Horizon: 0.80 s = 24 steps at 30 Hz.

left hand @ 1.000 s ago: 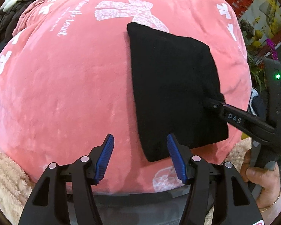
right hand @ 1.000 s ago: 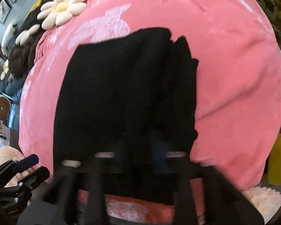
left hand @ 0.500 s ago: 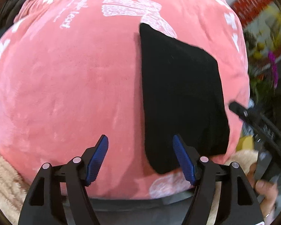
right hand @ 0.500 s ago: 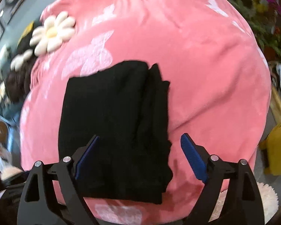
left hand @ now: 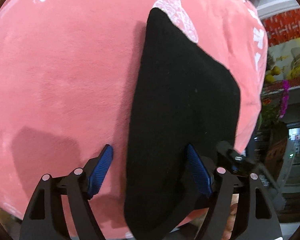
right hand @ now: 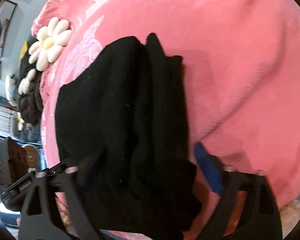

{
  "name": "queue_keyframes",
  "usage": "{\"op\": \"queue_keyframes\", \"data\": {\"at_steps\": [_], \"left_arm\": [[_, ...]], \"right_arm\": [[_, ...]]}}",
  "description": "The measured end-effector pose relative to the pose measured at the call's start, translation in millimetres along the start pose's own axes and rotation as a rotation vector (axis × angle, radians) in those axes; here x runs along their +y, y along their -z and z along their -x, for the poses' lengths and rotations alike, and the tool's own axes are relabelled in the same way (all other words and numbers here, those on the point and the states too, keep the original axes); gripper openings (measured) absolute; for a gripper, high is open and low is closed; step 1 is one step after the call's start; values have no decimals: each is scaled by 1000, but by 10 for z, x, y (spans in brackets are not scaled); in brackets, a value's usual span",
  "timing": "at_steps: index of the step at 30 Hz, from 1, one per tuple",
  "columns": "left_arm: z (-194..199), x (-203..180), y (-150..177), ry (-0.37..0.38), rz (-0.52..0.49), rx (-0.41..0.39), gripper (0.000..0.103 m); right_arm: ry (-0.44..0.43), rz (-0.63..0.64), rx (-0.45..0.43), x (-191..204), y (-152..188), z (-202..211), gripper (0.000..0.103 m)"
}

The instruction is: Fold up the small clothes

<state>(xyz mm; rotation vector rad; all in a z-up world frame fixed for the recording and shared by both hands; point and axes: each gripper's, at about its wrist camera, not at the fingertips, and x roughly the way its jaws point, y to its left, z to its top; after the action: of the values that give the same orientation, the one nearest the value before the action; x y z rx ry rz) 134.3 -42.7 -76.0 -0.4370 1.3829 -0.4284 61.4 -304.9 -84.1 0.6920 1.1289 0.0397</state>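
Observation:
A folded black garment (left hand: pixel 182 108) lies on a pink plush blanket (left hand: pixel 60 70). My left gripper (left hand: pixel 150 164) is open, its blue pads straddling the garment's near left edge, low over the blanket. In the right wrist view the same garment (right hand: pixel 126 110) shows its stacked folded layers on the right side. My right gripper (right hand: pixel 150 160) is open, its jaws wide apart on either side of the garment's near end. The right gripper's tip also shows in the left wrist view (left hand: pixel 236 158) at the garment's right edge.
A white daisy-shaped cushion (right hand: pixel 50 42) and a dark brown cushion (right hand: pixel 29 100) lie at the blanket's far left corner. A beige fluffy rug (right hand: pixel 296 208) lies below the blanket's edge. Flowers and shelves (left hand: pixel 284 92) stand to the right.
My right gripper let go of the garment's right edge, opened and drew back, then moved in over its near end. My left gripper moved forward and down, closer over the garment's left edge.

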Motion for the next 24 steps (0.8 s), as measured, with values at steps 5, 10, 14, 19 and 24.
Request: {"op": "queue_keyframes", "data": {"at_steps": [5, 10, 14, 19, 24], "left_arm": [[148, -97, -11, 63, -36, 6, 23], [632, -206, 138, 41, -103, -44, 21], [849, -82, 310, 14, -97, -15, 21], [664, 174, 632, -110, -115, 53, 22], [516, 301, 701, -177, -132, 42, 26]], "right_arm": [[-4, 49, -31, 183, 28, 195, 29], [-43, 62, -45, 453, 218, 496, 28], [-22, 70, -1, 578, 524, 473, 28], [80, 77, 74, 554, 841, 157, 28], [114, 74, 81, 539, 835, 111, 43]]}}
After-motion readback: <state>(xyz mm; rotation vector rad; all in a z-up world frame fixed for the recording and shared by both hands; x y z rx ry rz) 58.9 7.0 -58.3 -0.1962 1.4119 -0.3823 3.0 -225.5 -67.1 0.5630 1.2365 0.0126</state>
